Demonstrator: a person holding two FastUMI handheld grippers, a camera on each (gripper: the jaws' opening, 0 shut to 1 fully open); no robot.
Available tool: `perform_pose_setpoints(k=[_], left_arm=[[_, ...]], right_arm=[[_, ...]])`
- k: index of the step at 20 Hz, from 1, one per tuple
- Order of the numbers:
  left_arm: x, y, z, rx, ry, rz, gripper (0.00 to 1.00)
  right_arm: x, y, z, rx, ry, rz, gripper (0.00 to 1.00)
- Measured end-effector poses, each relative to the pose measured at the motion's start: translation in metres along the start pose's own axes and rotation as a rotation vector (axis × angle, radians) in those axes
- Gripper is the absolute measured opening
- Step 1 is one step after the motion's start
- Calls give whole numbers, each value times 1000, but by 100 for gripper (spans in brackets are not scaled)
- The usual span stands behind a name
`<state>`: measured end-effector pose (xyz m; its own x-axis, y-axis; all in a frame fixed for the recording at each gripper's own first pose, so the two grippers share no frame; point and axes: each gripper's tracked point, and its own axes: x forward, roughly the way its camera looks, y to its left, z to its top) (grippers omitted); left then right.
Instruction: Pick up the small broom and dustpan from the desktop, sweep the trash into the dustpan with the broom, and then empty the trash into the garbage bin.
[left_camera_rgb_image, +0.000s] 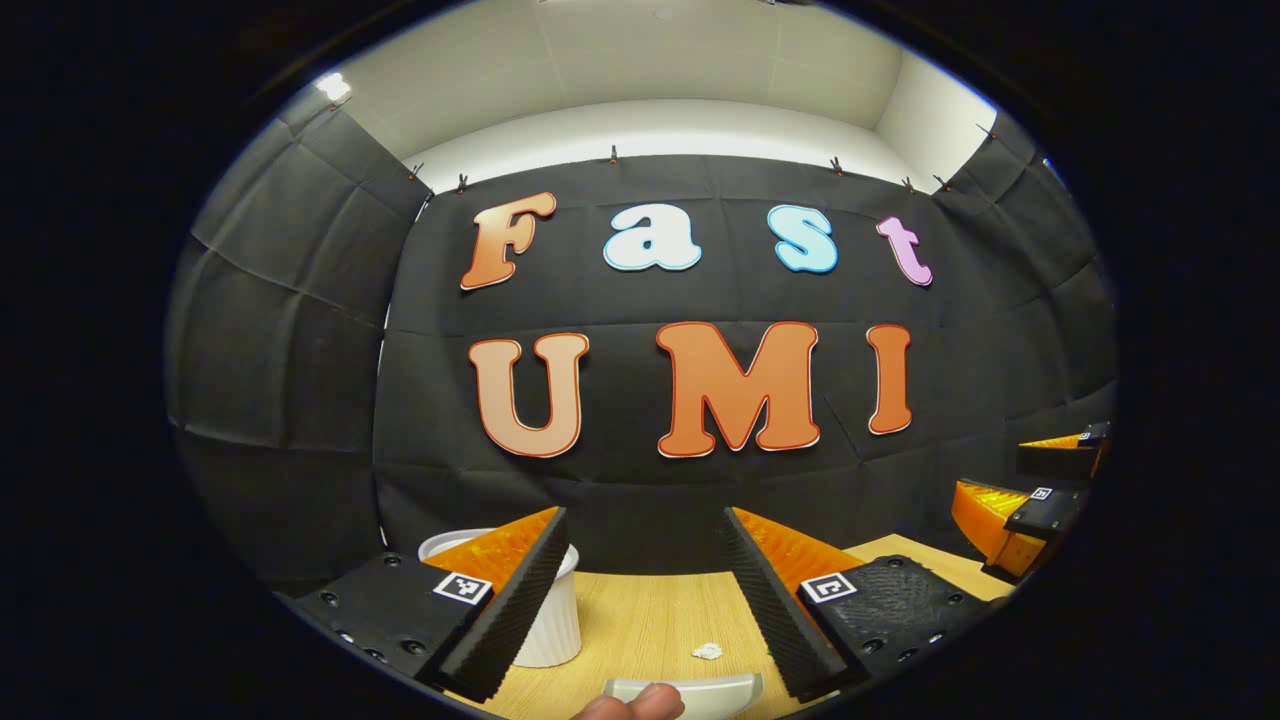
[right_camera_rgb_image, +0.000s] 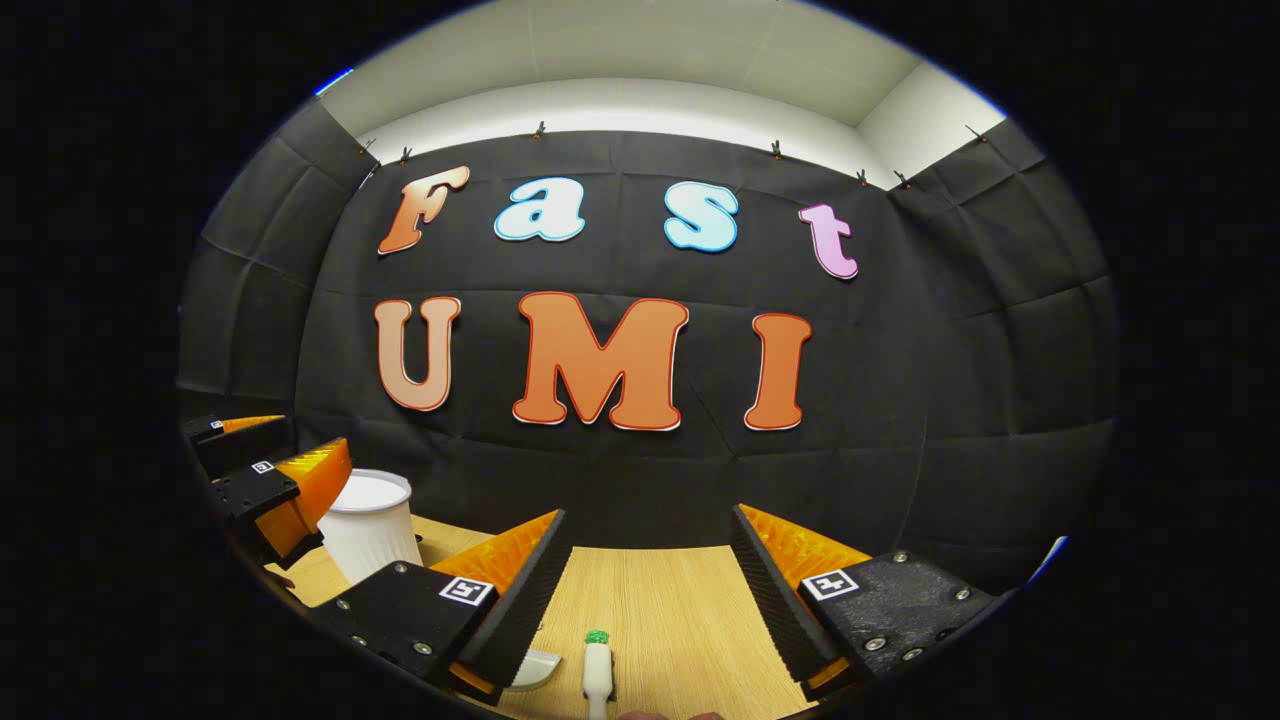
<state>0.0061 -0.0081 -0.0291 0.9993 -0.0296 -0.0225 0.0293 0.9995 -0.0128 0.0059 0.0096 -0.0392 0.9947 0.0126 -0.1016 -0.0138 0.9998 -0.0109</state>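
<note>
My left gripper (left_camera_rgb_image: 645, 515) is open above the wooden desktop (left_camera_rgb_image: 640, 615). Below it lies a small white crumpled piece of trash (left_camera_rgb_image: 707, 651), and nearer still the pale rim of the dustpan (left_camera_rgb_image: 700, 688), with a fingertip (left_camera_rgb_image: 630, 705) at the bottom edge. A white ribbed garbage bin (left_camera_rgb_image: 550, 625) stands partly behind its left finger. My right gripper (right_camera_rgb_image: 648, 515) is also open over the desktop (right_camera_rgb_image: 660, 595). The broom's white handle with a green tip (right_camera_rgb_image: 597, 665) lies between and below its fingers, a piece of the dustpan (right_camera_rgb_image: 535, 668) to its left.
Each gripper appears in the other's view: the right gripper (left_camera_rgb_image: 1040, 485) at the far right, the left gripper (right_camera_rgb_image: 275, 458) at the far left beside the bin (right_camera_rgb_image: 370, 525). The black cloth wall closes off the desk's far edge.
</note>
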Motion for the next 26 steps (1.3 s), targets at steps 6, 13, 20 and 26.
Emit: perform_pose_setpoints(k=[6,13,20,26], left_arm=[[0,3,-21,-25,64,-5,96],[3,4,-47,-26,141,-38,96],[2,-13,-122,-53,378,-123,97],[-11,-18,-193,-63,598,-61,97]], right_arm=[[1,16,-18,-26,51,40,96],[2,31,-45,-49,138,35,96],[-9,39,-135,-28,419,78,96],[-4,44,-211,-1,639,134,96]])
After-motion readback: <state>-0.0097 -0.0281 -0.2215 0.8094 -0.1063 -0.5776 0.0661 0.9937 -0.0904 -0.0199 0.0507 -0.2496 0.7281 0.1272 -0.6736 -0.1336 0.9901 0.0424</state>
